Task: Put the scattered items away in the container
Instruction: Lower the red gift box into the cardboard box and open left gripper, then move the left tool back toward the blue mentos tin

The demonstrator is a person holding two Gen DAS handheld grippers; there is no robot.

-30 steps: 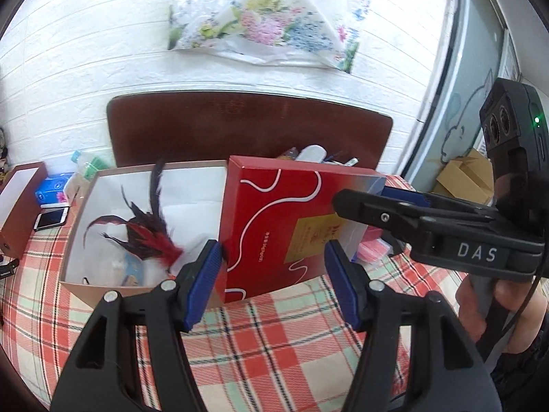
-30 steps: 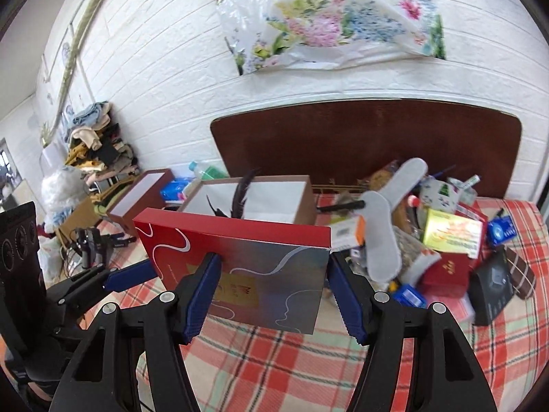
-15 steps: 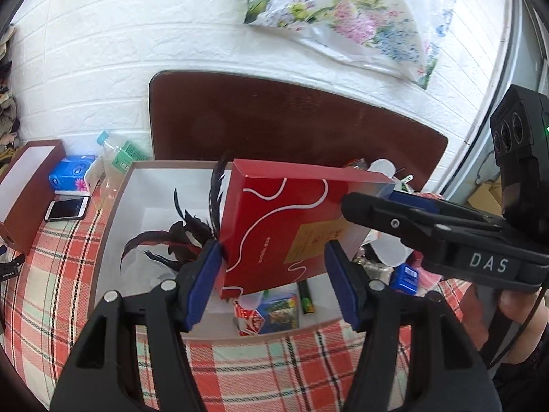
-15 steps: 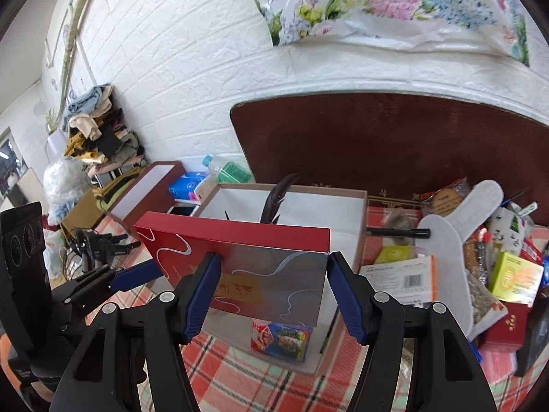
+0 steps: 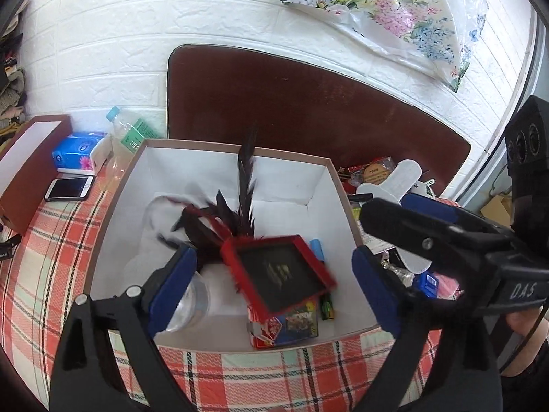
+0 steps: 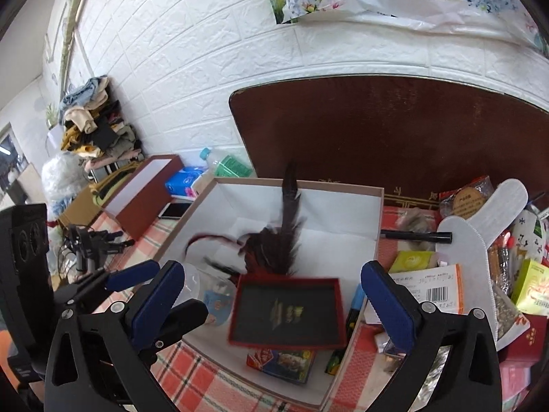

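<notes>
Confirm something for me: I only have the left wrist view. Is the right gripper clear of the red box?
Observer: Yes. In the right wrist view the right gripper has just been opening its jaws. The pads stand wide apart and press on nothing, and the red box is below, between them, inside the container.
Operator: Is anything loose beside the container's right wall?
Observer: A black marker lies on the checked cloth, just outside that wall, and neither gripper touches it.
</notes>
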